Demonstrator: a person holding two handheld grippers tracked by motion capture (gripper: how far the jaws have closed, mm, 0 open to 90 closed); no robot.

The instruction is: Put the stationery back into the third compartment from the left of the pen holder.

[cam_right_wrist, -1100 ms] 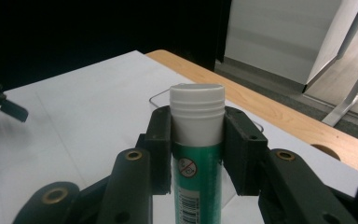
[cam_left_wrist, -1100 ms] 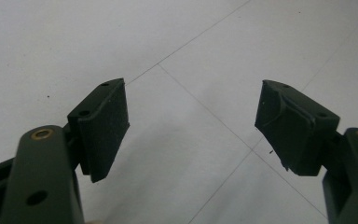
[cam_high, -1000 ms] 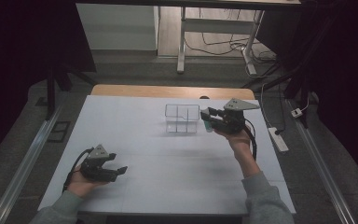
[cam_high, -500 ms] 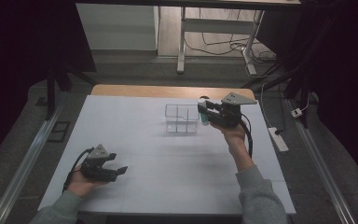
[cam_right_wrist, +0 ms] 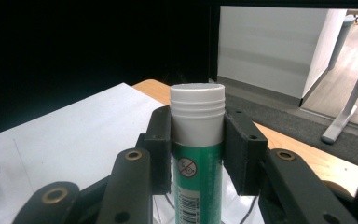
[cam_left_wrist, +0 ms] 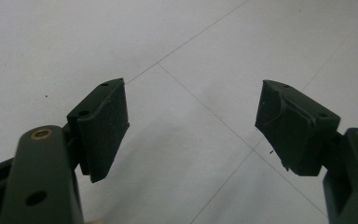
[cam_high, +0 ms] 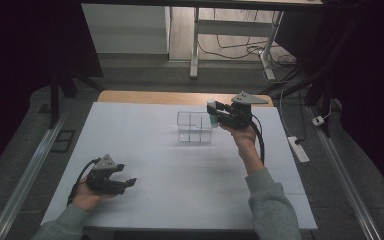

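A: The right gripper (cam_right_wrist: 198, 158) is pinching an upright green glue stick with a white ribbed cap (cam_right_wrist: 197, 140), holding it at the clear plastic divided box (cam_high: 194, 127).

B: The box is sitting on a white table (cam_high: 180, 175); grey flooring (cam_high: 145, 75) is lying beyond.

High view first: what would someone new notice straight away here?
The right hand-held gripper is raised at the far right corner of a clear divided box, its jaws clamped on an upright glue stick with a white cap and green label. Near the table's front left, the left hand-held gripper rests low on the white table, jaws open with nothing between them.
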